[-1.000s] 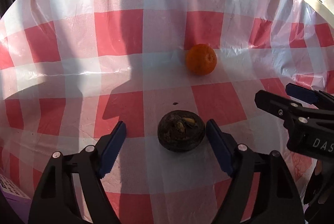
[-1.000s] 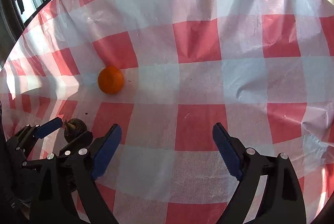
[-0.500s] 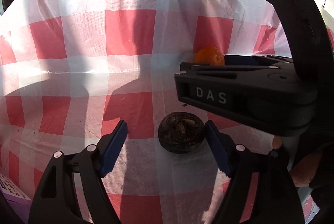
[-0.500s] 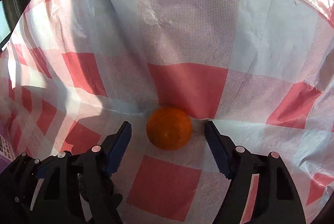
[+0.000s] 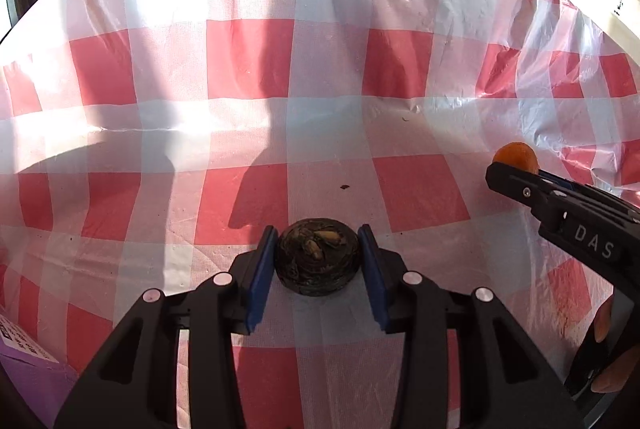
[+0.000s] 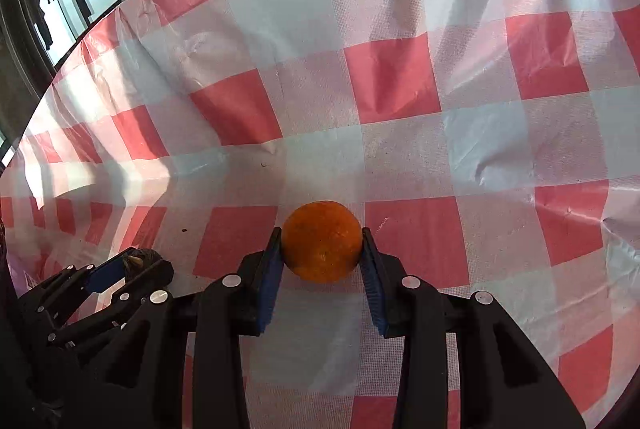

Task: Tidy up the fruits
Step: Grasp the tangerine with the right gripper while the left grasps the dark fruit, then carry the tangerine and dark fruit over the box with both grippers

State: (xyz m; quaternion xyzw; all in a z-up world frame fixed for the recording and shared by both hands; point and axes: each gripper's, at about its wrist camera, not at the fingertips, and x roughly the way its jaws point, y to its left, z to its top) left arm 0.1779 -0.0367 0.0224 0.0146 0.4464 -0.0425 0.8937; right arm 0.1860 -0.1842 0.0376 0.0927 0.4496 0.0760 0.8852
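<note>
In the left wrist view, my left gripper (image 5: pixel 318 249) is shut on a dark, wrinkled round fruit (image 5: pixel 318 261) that rests on the red-and-white checked tablecloth (image 5: pixel 248 57). In the right wrist view, my right gripper (image 6: pixel 322 247) is shut on an orange (image 6: pixel 322 241), both blue pads touching its sides. The orange (image 5: pixel 516 156) also shows at the right edge of the left wrist view, held by the right gripper (image 5: pixel 520 173). The left gripper with the dark fruit (image 6: pixel 138 261) shows at the lower left of the right wrist view.
The checked plastic cloth (image 6: pixel 400 77) is wrinkled and rises at the back. A purple box corner (image 5: pixel 24 361) sits at the lower left. Windows and a dark room (image 6: pixel 48 9) lie beyond the table's far left edge.
Both grippers have closed from open: the left onto the dark fruit, the right onto the orange. The right gripper has moved the orange to the right, out from in front of the left camera.
</note>
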